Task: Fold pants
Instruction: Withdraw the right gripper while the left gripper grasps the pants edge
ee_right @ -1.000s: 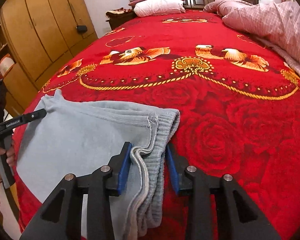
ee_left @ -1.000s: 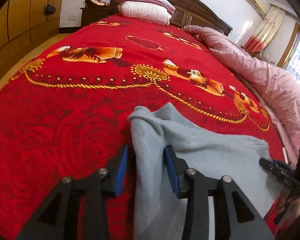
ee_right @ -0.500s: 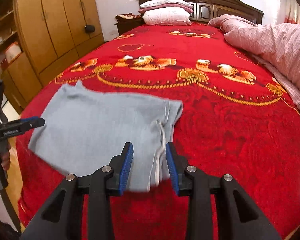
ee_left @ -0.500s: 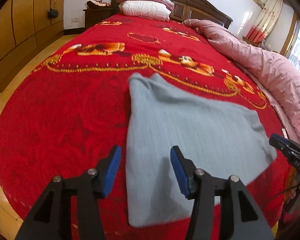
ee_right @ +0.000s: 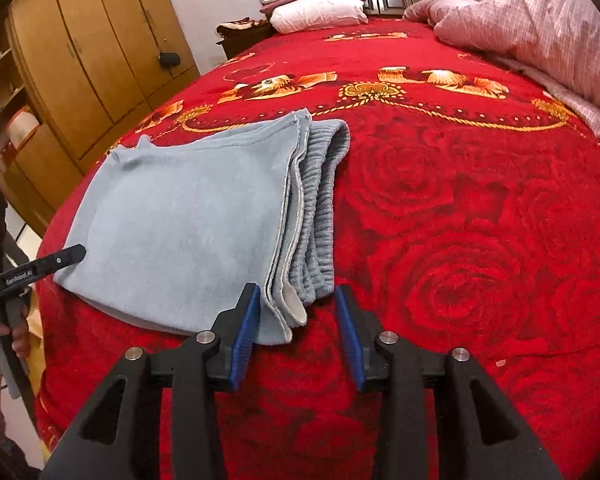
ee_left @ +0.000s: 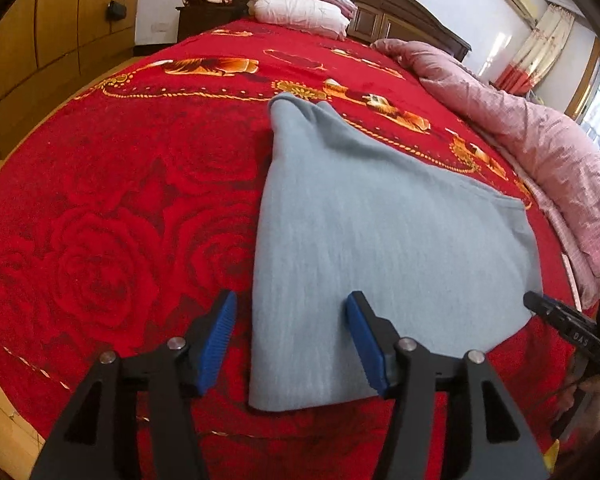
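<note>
The grey pants (ee_right: 188,232) lie folded near the foot edge of the bed (ee_right: 460,240), soft, light and floppy, best pinched at the thick ribbed waistband, while the left gripper (ee_left: 290,340) has just been opening and the right gripper (ee_right: 296,332) likewise, both released.
</note>
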Tool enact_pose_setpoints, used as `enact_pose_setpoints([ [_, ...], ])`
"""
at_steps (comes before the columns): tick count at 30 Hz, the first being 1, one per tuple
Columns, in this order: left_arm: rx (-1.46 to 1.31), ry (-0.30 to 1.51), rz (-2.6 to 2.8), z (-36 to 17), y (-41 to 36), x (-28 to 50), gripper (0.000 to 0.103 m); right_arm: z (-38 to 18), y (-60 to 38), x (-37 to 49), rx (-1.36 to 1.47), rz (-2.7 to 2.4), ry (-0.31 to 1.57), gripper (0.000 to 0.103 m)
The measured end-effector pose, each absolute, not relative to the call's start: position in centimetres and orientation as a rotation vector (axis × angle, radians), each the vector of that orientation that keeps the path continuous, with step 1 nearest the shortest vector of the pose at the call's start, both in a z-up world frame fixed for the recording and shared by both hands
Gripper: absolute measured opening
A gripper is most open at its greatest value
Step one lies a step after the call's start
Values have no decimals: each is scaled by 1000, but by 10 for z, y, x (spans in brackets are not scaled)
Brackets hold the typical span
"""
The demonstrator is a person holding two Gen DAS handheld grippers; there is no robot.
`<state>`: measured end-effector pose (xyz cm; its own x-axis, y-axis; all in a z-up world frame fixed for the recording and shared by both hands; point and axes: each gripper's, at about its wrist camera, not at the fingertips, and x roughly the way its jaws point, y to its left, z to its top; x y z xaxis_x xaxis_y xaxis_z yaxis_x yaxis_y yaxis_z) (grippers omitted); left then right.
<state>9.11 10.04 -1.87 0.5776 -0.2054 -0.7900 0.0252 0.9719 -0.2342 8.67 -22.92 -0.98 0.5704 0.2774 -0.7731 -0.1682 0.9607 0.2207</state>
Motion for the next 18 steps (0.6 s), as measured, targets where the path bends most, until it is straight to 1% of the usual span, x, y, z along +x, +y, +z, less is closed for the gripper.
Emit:
enact_pose_setpoints([
  [13, -275, 972, -122, -20, 108, 80, 60, -1, -238, 69, 180, 235, 964, 41],
  [15, -277, 973, -124, -21, 108, 81, 62, 2, -240, 63, 196, 229, 964, 40],
  [18, -284, 972, -127, -22, 105, 86, 69, 5, -242, 57, 199, 222, 962, 41],
])
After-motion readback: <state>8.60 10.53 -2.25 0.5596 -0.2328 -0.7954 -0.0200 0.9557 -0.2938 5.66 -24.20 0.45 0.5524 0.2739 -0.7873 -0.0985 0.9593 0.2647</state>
